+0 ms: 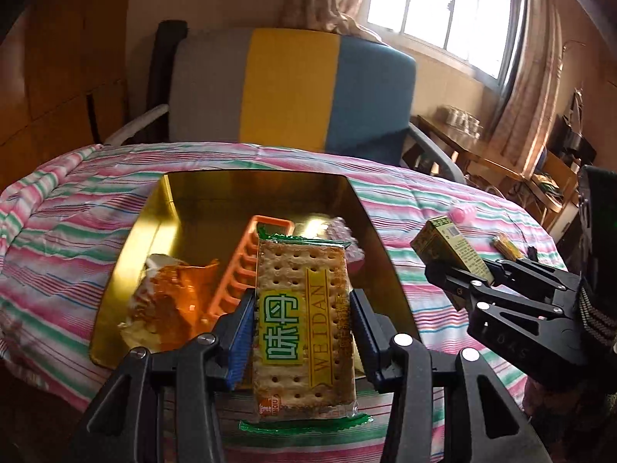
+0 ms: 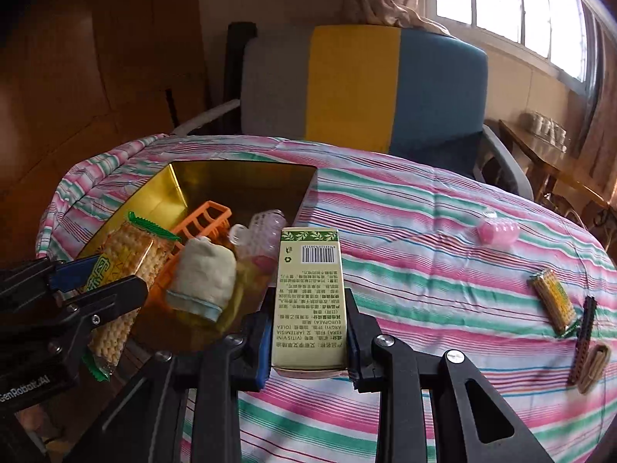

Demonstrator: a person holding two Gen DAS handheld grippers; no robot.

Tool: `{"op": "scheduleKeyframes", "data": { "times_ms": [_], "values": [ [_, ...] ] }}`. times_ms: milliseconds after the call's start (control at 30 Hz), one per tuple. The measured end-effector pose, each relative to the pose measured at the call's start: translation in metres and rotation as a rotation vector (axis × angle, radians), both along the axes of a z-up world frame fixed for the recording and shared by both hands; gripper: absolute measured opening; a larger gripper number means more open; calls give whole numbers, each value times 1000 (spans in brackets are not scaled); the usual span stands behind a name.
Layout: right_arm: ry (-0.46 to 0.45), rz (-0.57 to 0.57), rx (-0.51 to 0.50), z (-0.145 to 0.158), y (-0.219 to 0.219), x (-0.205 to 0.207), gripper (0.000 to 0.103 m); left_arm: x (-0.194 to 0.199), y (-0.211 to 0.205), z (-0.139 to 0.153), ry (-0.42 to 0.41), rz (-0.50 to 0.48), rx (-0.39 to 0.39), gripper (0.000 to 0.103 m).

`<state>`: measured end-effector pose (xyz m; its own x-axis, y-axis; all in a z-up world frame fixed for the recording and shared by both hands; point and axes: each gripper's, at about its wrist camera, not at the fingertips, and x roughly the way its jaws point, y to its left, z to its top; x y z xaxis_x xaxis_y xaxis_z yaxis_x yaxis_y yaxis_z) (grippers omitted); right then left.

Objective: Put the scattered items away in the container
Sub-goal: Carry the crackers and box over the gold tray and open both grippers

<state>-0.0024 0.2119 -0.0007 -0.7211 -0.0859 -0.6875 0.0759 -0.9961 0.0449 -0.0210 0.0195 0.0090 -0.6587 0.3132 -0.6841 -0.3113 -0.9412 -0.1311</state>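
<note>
Left gripper (image 1: 304, 332) squeezing a cracker packet (image 1: 304, 324) from both sides, holding it up over the near edge of the gold tin (image 1: 127, 254). Right gripper (image 2: 308, 332) clamped on a tall green-and-cream box (image 2: 308, 301), lifted off the striped tablecloth (image 2: 424, 270), just beside the tin's right side and not yet over it.

Already lying inside the tin: an orange plastic rack (image 1: 235, 270), a shiny orange wrapper (image 1: 173, 293), a rolled cream cloth (image 2: 204, 277) and a clear bumpy bottle (image 2: 266, 227). Still out on the table, well apart from the tin: a pink plastic thing (image 2: 497, 229), a small yellow snack bar (image 2: 551, 301), a dark comb (image 2: 582, 343) and a tan clip (image 2: 594, 362) next to it.

Things to watch out for:
- Both grippers close together near the same tin, so could bump each other if both go in at once
- Cracker packet long and slippery, held only at its middle, so could tip or slide out before getting over the tin
- Squeezing too hard could crack the crackers inside
- Box tall and held low down, so could lean and fall onto the cloth if let go too early
- Tin getting full on the near side, so a dropped packet could land on the rack and slide out over the edge
- Knocking the tin's wall could push it along the soft cloth
</note>
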Motion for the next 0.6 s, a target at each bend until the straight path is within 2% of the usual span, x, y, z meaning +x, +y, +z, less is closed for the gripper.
{"op": "scheduleKeyframes", "data": {
  "times_ms": [267, 600],
  "values": [
    [-31, 86, -59, -2, -47, -50, 30, -34, -50, -7, -17, 120, 4, 48],
    [-119, 115, -80, -19, -88, -112, 30, -67, -59, -20, -39, 156, -22, 48]
  ]
}}
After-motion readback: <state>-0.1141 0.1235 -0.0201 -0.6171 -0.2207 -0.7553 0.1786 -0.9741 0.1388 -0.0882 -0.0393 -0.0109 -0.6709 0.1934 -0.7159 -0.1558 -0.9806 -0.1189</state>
